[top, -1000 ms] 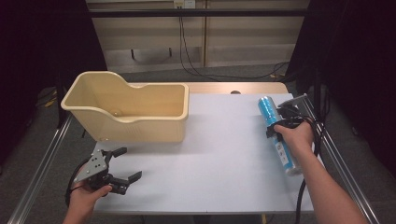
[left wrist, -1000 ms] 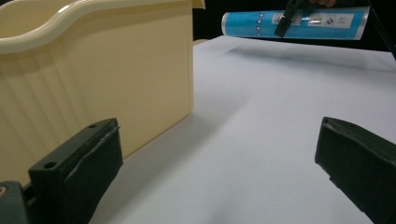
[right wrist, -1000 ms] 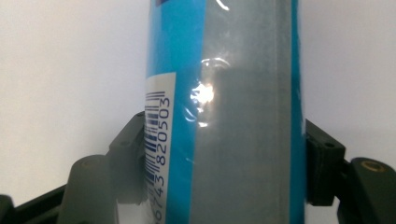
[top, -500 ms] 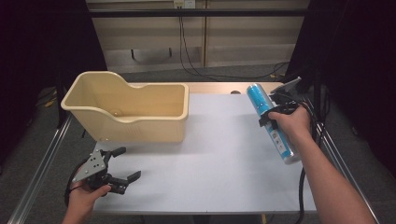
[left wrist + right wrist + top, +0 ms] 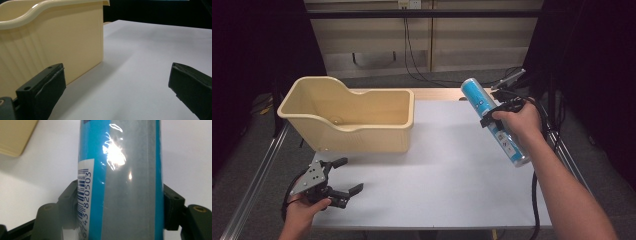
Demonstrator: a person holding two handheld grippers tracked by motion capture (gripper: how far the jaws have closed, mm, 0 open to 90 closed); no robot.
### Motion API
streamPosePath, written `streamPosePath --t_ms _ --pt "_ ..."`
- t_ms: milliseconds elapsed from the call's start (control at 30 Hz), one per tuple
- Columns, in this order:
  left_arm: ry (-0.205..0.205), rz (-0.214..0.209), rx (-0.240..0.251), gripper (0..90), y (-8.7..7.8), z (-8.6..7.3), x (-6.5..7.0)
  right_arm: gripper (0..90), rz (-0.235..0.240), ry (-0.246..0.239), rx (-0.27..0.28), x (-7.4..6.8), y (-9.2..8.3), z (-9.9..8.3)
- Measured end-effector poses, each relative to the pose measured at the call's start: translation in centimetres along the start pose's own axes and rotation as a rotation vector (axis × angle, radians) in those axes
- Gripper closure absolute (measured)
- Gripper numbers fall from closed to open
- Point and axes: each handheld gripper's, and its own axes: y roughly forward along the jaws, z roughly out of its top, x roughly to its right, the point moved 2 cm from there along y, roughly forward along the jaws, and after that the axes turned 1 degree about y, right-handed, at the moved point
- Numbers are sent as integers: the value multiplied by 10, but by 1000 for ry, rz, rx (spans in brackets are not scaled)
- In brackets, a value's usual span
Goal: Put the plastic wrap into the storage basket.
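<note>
Fingers point(image 5: 67, 202) clamp blue tube point(image 5: 120, 180).

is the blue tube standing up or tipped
Tipped: the blue tube slants in the air, clamped in the right gripper, top end toward the beige bin.

I see my left gripper point(image 5: 341, 181) is black with a grey three-cornered plate carrying small holes. My right gripper point(image 5: 117, 202) shows black jaws with round screw holes, and a black cable trails behind.
</note>
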Motion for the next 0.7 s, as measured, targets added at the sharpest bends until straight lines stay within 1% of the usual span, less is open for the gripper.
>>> streamPosePath --t_ms 33,67,133,167,200,233,267,300,367,400,500,533,567,633,667,700 --pt "0 0 0 11 0 0 0 321 12 -20 15 -6 -5 4" --pt "0 0 0 11 0 0 0 321 12 -20 15 -6 -5 4" --pt "-4 -2 5 11 0 0 0 321 9 -34 19 -12 -9 8" --pt "-6 -4 6 11 0 0 0 321 7 -60 21 -18 -12 12" --pt "-2 -4 2 11 0 0 0 321 9 -78 22 -21 -13 14" --pt "-2 -4 3 11 0 0 0 321 9 -78 22 -21 -13 14" --pt "-2 -5 3 11 0 0 0 321 9 -93 22 -25 -15 16" --pt "0 -6 3 12 0 0 0 321 17 -124 25 -32 -17 20" --pt "-5 -4 7 12 0 0 0 321 26 -158 27 -39 -19 23" --pt "-5 -6 8 12 0 0 0 321 26 -158 27 -39 -19 23" --pt "-7 -5 10 12 -1 0 0 321 38 -199 19 -52 -20 30" --pt "-8 -4 11 12 -2 0 0 321 42 -205 17 -55 -20 31" --pt "-9 -2 16 12 -2 0 -1 321 53 -225 16 -62 -21 35" --pt "-10 -3 17 12 -2 0 -1 321 53 -247 17 -68 -20 39" --pt "-10 -3 17 13 -2 0 -1 321 53 -247 17 -68 -20 39" --pt "-11 -3 15 13 -2 0 -1 321 54 -270 17 -73 -20 42"
